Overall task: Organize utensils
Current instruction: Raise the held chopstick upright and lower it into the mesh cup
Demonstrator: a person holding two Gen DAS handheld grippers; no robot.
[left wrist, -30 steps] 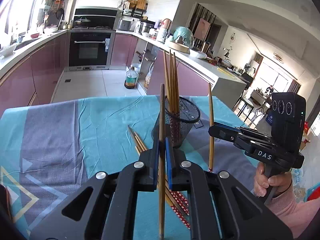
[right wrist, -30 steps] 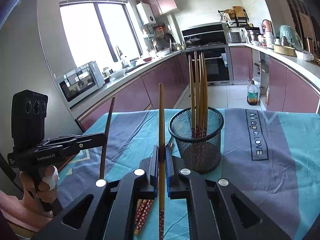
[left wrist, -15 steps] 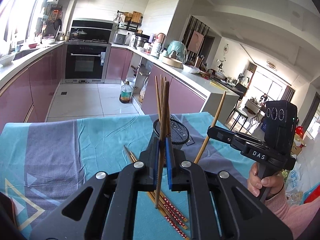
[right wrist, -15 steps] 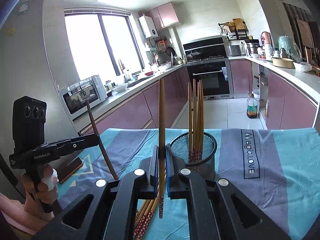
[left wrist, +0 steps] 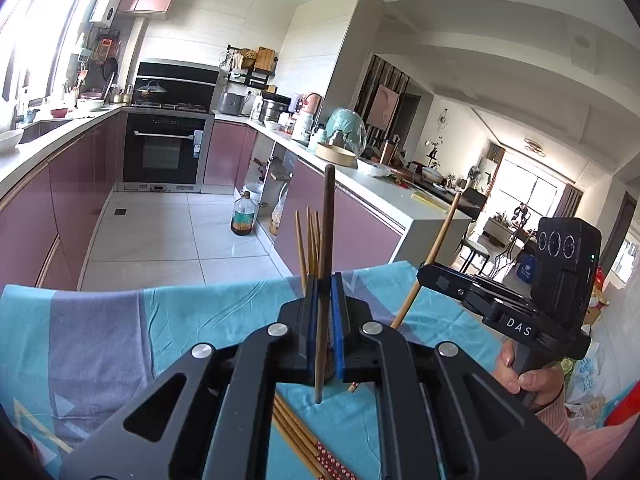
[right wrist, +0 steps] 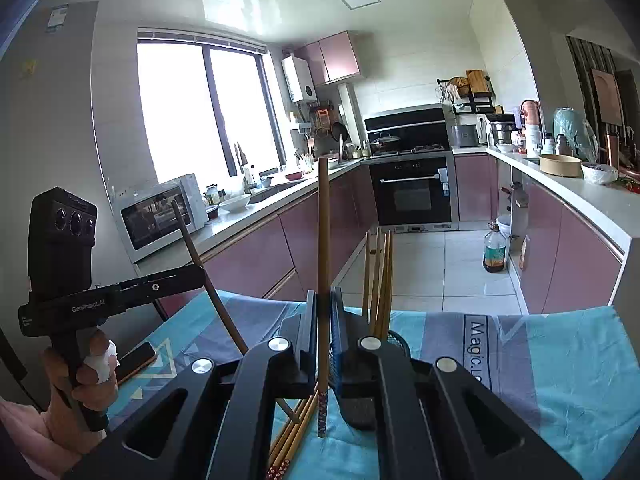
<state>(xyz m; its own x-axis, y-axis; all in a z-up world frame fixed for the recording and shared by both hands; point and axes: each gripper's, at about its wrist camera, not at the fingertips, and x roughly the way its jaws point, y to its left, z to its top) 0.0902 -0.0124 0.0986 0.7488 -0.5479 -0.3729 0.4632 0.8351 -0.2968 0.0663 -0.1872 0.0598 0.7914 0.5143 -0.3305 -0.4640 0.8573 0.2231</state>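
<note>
Left tool (left wrist: pixel 324 320) clamps dark chopstick (left wrist: pixel 326 248); right tool (right wrist: pixel 322 332) clamps light chopstick (right wrist: pixel 323 240); mesh holder (right wrist: pixel 396 342) mostly hidden behind tool.

I see my left gripper (left wrist: pixel 324 320) to the left of my right gripper (left wrist: pixel 430 276), each with one upright wooden chopstick (left wrist: pixel 325 264) between its jaws. Behind them, the black wire-mesh holder (right wrist: pixel 396 340) stands on the blue-and-grey tablecloth (right wrist: pixel 560 356), chopsticks in it. Loose chopsticks (left wrist: pixel 304 444) lie on the cloth below.
</note>
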